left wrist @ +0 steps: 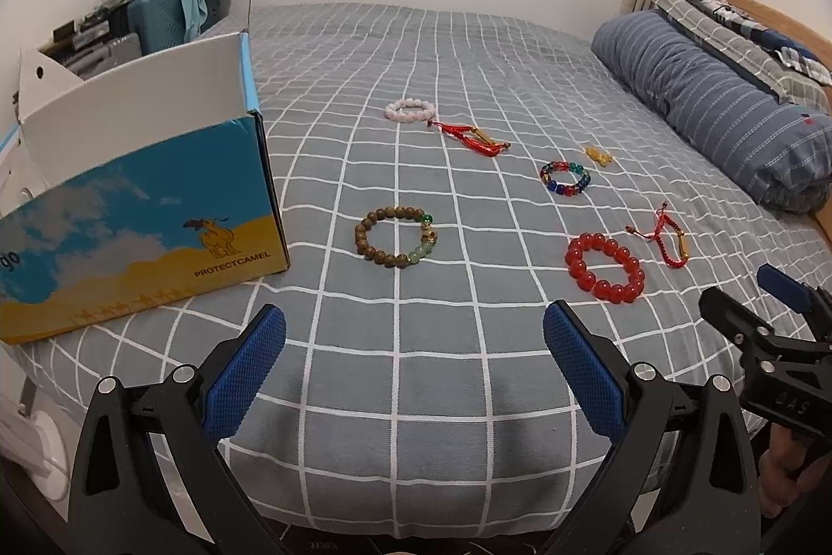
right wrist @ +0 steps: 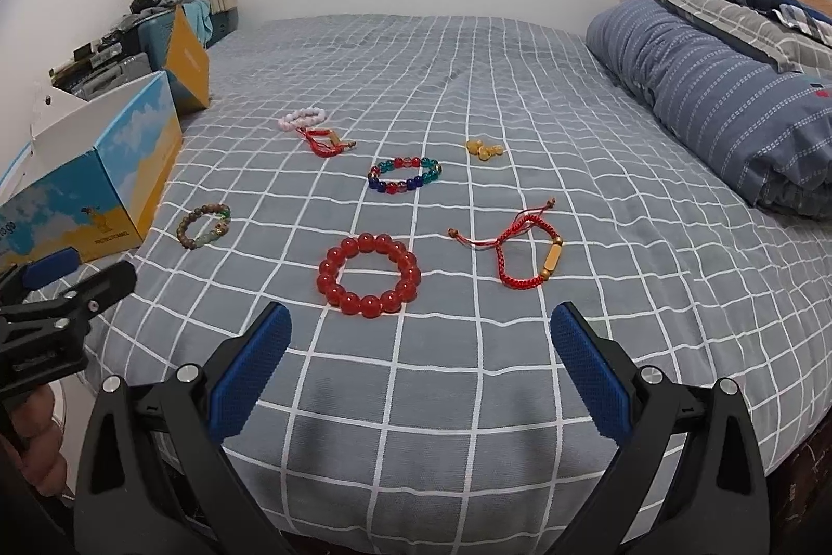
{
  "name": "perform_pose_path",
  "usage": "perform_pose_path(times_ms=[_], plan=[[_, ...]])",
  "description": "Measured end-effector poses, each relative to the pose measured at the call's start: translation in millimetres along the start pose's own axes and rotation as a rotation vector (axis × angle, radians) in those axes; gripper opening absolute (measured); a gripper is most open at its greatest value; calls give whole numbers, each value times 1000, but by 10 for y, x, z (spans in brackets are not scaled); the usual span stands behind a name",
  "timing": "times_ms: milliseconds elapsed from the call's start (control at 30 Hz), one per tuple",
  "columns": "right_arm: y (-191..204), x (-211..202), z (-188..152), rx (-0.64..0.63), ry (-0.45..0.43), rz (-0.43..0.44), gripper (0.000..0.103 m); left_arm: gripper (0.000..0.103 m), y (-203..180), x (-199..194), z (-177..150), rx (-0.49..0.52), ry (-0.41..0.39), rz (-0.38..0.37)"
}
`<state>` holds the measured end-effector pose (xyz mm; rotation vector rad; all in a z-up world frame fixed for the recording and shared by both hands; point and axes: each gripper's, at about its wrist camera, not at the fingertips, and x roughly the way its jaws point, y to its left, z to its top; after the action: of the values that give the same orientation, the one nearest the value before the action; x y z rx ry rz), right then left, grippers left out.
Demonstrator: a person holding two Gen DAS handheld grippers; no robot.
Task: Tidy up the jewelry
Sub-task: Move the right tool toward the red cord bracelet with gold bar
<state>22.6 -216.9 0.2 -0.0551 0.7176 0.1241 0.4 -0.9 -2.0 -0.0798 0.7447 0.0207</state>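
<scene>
Your left gripper and right gripper both gape wide, holding nothing, above the bed near the red bracelet.

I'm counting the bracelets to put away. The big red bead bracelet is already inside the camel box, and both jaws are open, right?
Not quite. The big red bead bracelet lies on the bedspread, not inside the camel box; the right wrist view shows it just ahead of the right gripper. Both jaws are open, the left gripper too.
</scene>
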Motion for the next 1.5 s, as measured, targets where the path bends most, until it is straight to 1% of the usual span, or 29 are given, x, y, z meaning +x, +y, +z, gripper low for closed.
perform_pose_path(times_ms=[67,400,600,767,900,1033,1200,1333,1467,1500], plan=[[5,24,1,7,7,-8,96,97,-2,8,-11,10,1,7],[-50,95,-17,38,27,-52,96,97,7,130,-9,13,31,-14],[-130,85,-38,56,20,-38,96,97,-55,139,-4,23,36,-3],[-142,39,-50,45,7,-18,96,97,-108,137,4,20,35,2],[-144,66,-58,47,20,-10,96,97,-151,118,-11,38,35,-7],[-130,79,-45,49,25,-16,96,97,-133,125,11,32,32,-13],[-110,84,-54,56,19,-29,96,97,-111,179,12,37,49,11],[-121,172,-67,59,54,-60,96,97,-95,184,-13,41,43,-3],[-175,171,-83,70,59,-64,96,97,-97,281,-19,29,87,-26],[-188,172,-82,75,58,-59,96,97,-99,287,-9,29,86,-27]])
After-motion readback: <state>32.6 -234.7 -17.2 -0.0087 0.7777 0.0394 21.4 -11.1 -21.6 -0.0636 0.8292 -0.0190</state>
